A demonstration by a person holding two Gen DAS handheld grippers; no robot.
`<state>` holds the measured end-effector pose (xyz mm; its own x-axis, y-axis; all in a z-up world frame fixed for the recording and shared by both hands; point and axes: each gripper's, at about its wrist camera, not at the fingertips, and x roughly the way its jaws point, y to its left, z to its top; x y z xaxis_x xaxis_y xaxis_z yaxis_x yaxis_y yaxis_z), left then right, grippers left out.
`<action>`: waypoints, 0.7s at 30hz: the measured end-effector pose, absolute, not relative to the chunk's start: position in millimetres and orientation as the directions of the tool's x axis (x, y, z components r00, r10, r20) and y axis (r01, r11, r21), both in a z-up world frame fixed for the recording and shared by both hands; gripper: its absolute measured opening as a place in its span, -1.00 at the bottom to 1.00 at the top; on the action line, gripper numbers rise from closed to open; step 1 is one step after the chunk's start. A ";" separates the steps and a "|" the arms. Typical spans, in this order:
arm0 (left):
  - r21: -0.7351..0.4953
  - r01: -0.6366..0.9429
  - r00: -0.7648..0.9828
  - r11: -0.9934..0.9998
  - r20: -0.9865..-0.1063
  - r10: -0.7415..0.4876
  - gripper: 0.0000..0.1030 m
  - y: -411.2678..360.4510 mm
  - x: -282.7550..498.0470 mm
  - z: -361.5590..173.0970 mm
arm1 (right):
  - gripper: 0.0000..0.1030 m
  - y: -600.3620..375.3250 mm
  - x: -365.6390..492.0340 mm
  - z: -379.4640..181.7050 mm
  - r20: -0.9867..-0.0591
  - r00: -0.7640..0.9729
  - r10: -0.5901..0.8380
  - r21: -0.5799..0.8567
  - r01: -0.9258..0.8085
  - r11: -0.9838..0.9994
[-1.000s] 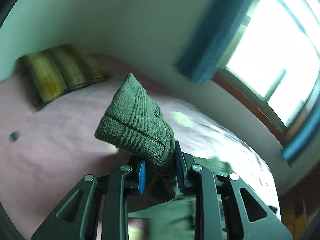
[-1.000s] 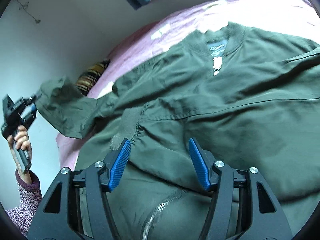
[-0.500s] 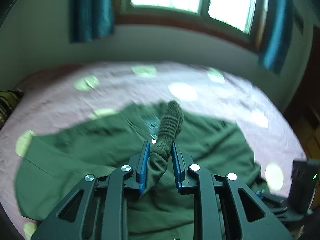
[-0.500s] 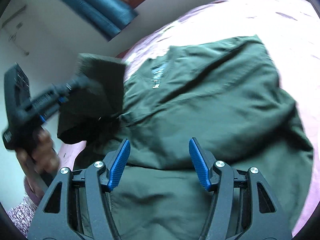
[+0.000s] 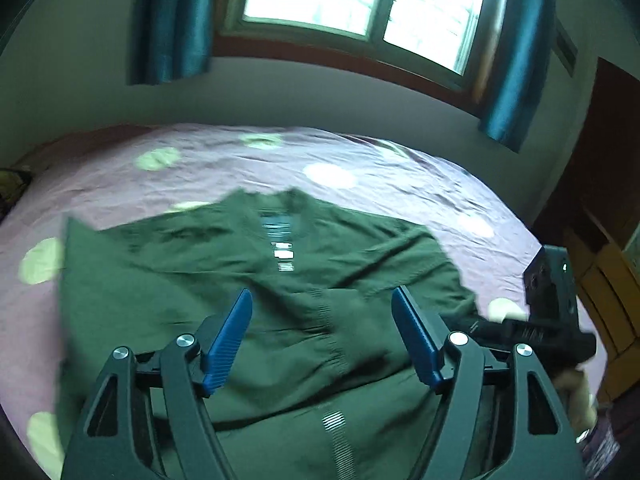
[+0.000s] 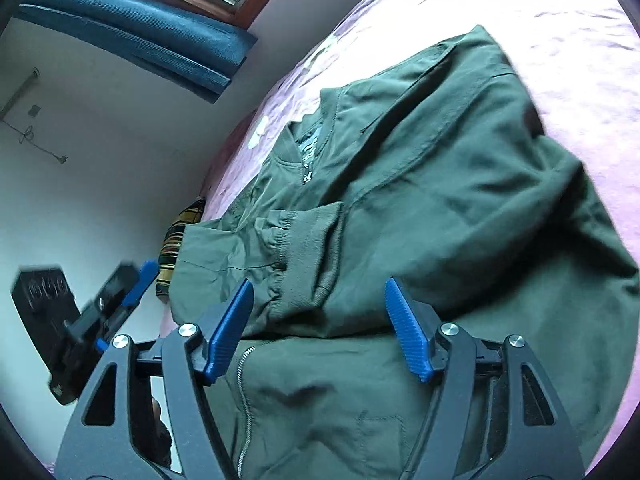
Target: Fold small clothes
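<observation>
Nearest you: your left gripper (image 5: 322,336), blue pads spread wide, nothing between them, above the lower front of the jacket. Your right gripper (image 6: 316,330), equally wide apart and empty, above the zipper (image 6: 245,396) and hem area.

Next: dark green jacket (image 5: 240,280), lying on the bed, collar on the far side, label (image 5: 282,254) visible inside the neck. One sleeve is folded across the chest; its ribbed cuff (image 6: 310,256) lies on the body panel just beyond your right gripper's pads.

Under it: pink bedsheet (image 5: 360,160) with pale spots, wrinkled, showing all round the jacket.

At the bed's edge: striped pillow (image 6: 176,240), partly hidden behind the jacket.

Farthest: window (image 5: 360,4) with blue curtains (image 5: 172,24) on each side.
</observation>
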<state>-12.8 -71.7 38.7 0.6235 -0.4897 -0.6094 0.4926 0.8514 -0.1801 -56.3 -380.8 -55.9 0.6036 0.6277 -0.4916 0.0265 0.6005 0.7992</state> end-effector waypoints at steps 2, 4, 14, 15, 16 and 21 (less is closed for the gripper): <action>-0.165 0.452 0.655 0.877 -0.607 -0.451 0.39 -42.6 -13.3 36.0 | 0.32 -376.8 -45.6 -58.1 -0.495 0.581 0.647 0.807 0.032 0.589; -0.143 0.392 0.679 0.909 -0.622 -0.390 0.39 -8.1 -11.7 27.1 | 0.32 -370.0 -33.5 -59.6 -0.504 0.558 0.659 0.807 0.032 0.590; 0.008 0.203 0.659 0.979 -0.741 -0.131 0.39 71.0 6.5 -34.6 | -0.09 -327.4 3.6 -73.0 -0.665 0.447 0.598 0.693 0.070 0.718; 0.018 0.200 0.655 0.980 -0.746 -0.120 0.39 70.7 9.8 -37.5 | -0.34 -322.6 6.6 -75.9 -0.675 0.423 0.605 0.691 0.073 0.719; 0.028 0.191 0.652 0.981 -0.751 -0.105 0.39 70.8 12.0 -39.7 | -0.40 -320.0 7.4 -77.1 -0.683 0.420 0.597 0.682 0.074 0.728; 0.026 0.159 0.632 0.987 -0.771 -0.081 0.39 73.4 20.6 -46.7 | -0.81 -316.5 -1.9 -36.0 -0.623 0.504 0.598 0.685 -0.016 0.728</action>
